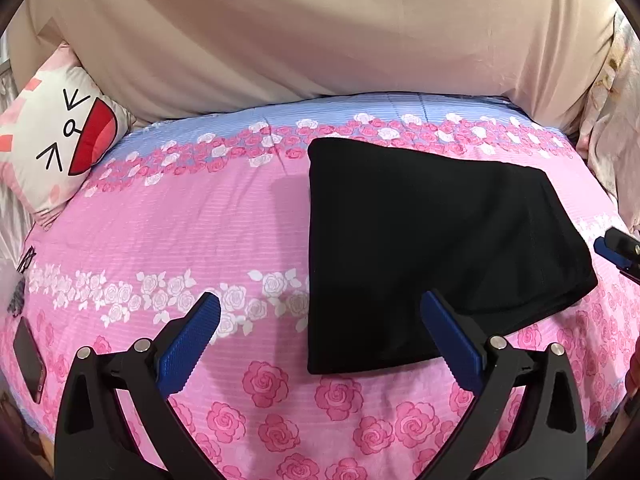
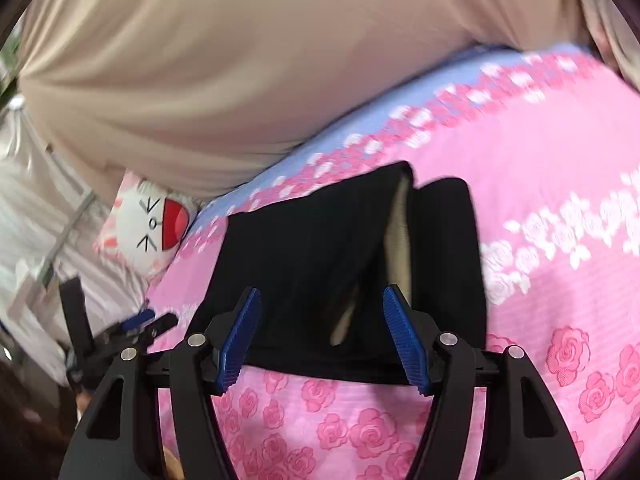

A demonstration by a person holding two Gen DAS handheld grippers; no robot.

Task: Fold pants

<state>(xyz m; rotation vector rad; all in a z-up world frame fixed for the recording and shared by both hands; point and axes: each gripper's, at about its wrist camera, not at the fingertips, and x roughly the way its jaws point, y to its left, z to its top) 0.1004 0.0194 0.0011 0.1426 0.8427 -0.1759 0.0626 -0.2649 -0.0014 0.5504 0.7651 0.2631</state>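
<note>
Black pants (image 1: pixel 432 248) lie folded into a compact block on the pink rose bedspread (image 1: pixel 180 224). My left gripper (image 1: pixel 320 312) is open and empty, hovering just in front of the pants' near left corner. The right gripper's blue tip (image 1: pixel 616 252) shows at the pants' right edge. In the right wrist view the right gripper (image 2: pixel 320 304) is open just before the pants (image 2: pixel 304 248), whose layers gape and show a pale lining (image 2: pixel 396 232). The left gripper (image 2: pixel 136 328) shows at the left.
A cartoon-face pillow (image 1: pixel 56 136) lies at the bed's far left, also in the right wrist view (image 2: pixel 148 220). A beige sheet (image 1: pixel 320 32) rises behind the bed. A dark phone (image 1: pixel 28 360) lies at the near left edge. Pale bedding (image 1: pixel 612 120) is bunched on the right.
</note>
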